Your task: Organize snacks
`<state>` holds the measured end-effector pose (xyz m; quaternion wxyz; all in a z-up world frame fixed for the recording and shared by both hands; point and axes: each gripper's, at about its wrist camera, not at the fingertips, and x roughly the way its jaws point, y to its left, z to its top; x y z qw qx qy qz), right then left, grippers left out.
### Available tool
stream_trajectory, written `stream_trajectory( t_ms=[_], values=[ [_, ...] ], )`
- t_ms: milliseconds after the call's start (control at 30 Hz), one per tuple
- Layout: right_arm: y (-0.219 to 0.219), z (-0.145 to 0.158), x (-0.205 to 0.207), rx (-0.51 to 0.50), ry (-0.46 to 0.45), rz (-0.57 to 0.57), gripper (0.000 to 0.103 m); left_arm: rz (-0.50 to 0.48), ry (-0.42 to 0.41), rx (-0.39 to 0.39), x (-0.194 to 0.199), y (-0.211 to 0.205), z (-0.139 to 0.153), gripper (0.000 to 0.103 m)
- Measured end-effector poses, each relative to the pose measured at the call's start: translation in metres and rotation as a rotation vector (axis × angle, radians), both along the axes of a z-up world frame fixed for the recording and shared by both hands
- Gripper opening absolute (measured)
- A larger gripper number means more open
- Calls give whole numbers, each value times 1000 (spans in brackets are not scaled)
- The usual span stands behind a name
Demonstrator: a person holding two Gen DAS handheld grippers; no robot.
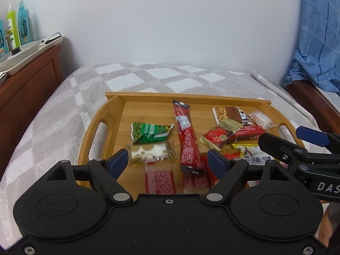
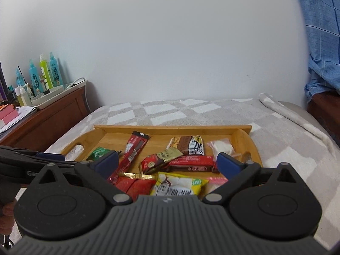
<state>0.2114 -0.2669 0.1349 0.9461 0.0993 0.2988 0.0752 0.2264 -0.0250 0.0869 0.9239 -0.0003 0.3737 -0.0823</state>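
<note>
A wooden tray [image 1: 114, 110] [image 2: 99, 135] lies on the bed with several wrapped snacks in it. On its left are a green packet [image 1: 148, 132] [image 2: 98, 152] and a white and gold candy [image 1: 148, 152]. A long red stick pack [image 1: 187, 138] [image 2: 132, 150] lies down the middle. Red, brown and yellow packets [image 1: 229, 133] [image 2: 180, 161] are heaped at the right. My left gripper [image 1: 169, 159] hovers open over the tray's near side, nothing between its blue pads. My right gripper [image 2: 167, 162] is open wide above the heap, gripping nothing; it also shows in the left wrist view at the right edge [image 1: 297, 144].
The tray sits on a grey and white checked blanket [image 1: 127, 78] [image 2: 276, 127]. A wooden bedside cabinet [image 1: 27, 80] [image 2: 53, 114] at the left carries spray bottles [image 1: 14, 25] [image 2: 45, 72] and a white tray. A blue checked cloth [image 1: 314, 38] [image 2: 323, 42] hangs at the right over a wooden frame.
</note>
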Motion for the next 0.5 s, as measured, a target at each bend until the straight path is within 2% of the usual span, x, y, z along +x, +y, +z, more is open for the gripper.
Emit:
stream_trajectory(
  t_ms=[200, 333, 500],
  values=[
    [-1, 2, -22, -44, -33, -26, 103, -1, -3, -14, -23, 1, 0, 82],
    [-4, 3, -38, -78, -51, -43, 103, 3, -10, -18, -38, 3, -2, 87],
    [-9, 3, -56, -70, -50, -72, 103, 3, -6, -24, -53, 6, -4, 87]
  ],
)
